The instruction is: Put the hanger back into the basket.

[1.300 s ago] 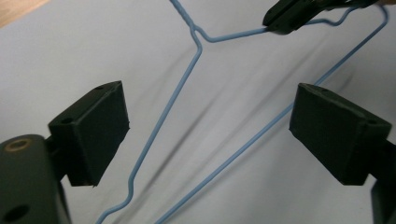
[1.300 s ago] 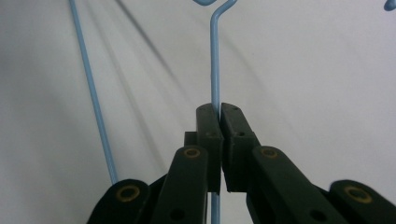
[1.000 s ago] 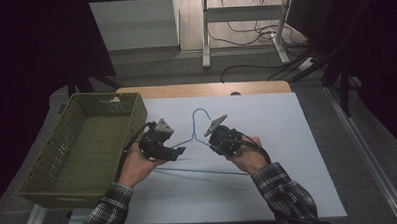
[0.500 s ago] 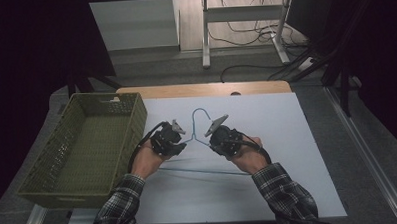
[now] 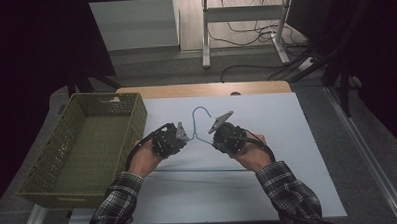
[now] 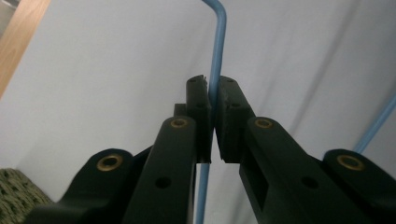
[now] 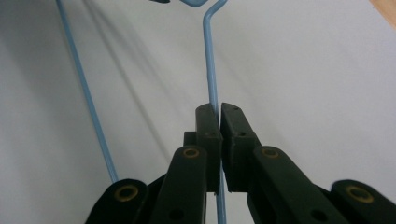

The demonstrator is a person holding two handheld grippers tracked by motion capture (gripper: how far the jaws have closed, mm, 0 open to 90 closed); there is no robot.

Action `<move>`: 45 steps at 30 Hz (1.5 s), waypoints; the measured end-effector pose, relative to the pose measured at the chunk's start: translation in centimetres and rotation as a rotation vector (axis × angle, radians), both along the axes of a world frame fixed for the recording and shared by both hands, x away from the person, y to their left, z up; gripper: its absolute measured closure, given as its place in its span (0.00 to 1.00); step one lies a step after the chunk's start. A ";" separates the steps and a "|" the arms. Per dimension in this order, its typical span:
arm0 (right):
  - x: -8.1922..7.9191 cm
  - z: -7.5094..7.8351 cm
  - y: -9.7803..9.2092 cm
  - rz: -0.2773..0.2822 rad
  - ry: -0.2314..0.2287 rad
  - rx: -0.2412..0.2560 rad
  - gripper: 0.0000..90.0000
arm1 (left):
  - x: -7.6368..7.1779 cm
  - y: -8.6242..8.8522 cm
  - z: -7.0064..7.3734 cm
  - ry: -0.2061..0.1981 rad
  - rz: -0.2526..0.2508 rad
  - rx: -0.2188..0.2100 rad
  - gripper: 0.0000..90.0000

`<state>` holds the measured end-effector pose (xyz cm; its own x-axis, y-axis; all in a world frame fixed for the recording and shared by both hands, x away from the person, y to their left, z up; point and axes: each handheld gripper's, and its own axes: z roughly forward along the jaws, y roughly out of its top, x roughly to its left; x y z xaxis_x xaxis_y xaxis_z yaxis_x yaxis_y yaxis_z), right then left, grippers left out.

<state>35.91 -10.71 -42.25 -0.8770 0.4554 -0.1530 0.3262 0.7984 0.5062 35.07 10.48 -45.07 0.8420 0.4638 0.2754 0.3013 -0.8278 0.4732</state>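
While no writing can be read anywhere, the blue wire hanger (image 5: pixel 202 142) lies on the white table (image 5: pixel 297 138), left gripper (image 6: pixel 212 100) and right gripper (image 7: pixel 219 116) each clamped on its wire, beside the green basket (image 5: pixel 78 151).

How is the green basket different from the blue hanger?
The green basket is a deep woven box with tall walls; the blue hanger is just thin bent wire. The basket sits untouched at the table's left side; the hanger is pinched by the left gripper and the right gripper. Both are at the same white table.
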 end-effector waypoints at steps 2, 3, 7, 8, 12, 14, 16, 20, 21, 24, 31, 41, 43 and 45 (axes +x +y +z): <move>0.1 0.1 -0.1 0.000 -0.001 -0.003 0.95 | -0.1 -0.1 0.1 -0.007 -0.005 -0.003 0.96; 0.1 0.2 -0.2 0.000 -0.002 -0.004 0.95 | -0.2 -0.1 0.2 -0.009 -0.011 -0.003 0.96; 0.3 0.3 -0.5 -0.001 0.003 -0.007 0.94 | -0.4 -0.2 0.7 -0.005 -0.025 -0.004 0.97; 0.3 0.4 -0.6 0.000 0.000 -0.010 0.94 | -0.4 -0.3 0.7 -0.005 -0.025 -0.009 0.97; 0.4 0.4 -0.8 0.003 0.000 -0.014 0.92 | -0.4 -0.3 1.0 0.007 -0.033 -0.018 0.97; 0.4 0.5 -0.8 0.002 0.005 -0.018 0.91 | -0.5 -0.4 1.1 0.016 -0.031 -0.020 0.97; 0.5 0.5 -0.9 0.004 0.003 -0.021 0.84 | -0.5 -0.3 1.2 0.024 -0.025 -0.028 0.97; 0.5 0.7 -0.8 -0.002 -0.024 -0.017 0.71 | -0.6 -0.3 1.3 0.036 -0.018 -0.031 0.97; 0.5 0.8 -0.7 0.001 -0.032 -0.017 0.69 | -0.7 -0.4 1.3 0.036 -0.019 -0.033 0.97; 0.4 0.8 -0.2 0.020 -0.045 -0.029 0.66 | -0.8 -0.6 1.5 0.043 -0.022 -0.034 0.97; -0.1 0.2 1.3 0.037 -0.098 -0.066 0.81 | -1.3 -1.4 1.9 0.055 -0.029 -0.060 0.97; -1.2 0.6 0.6 0.150 -0.140 -0.046 0.97 | -1.6 -0.7 3.0 0.095 -0.066 -0.137 0.90; -1.4 1.2 0.0 0.177 -0.163 -0.020 0.97 | -1.8 -0.2 3.5 0.107 -0.066 -0.184 0.71; -1.5 1.3 -0.2 0.185 -0.172 -0.021 0.97 | -1.8 0.2 4.0 0.136 -0.081 -0.215 0.67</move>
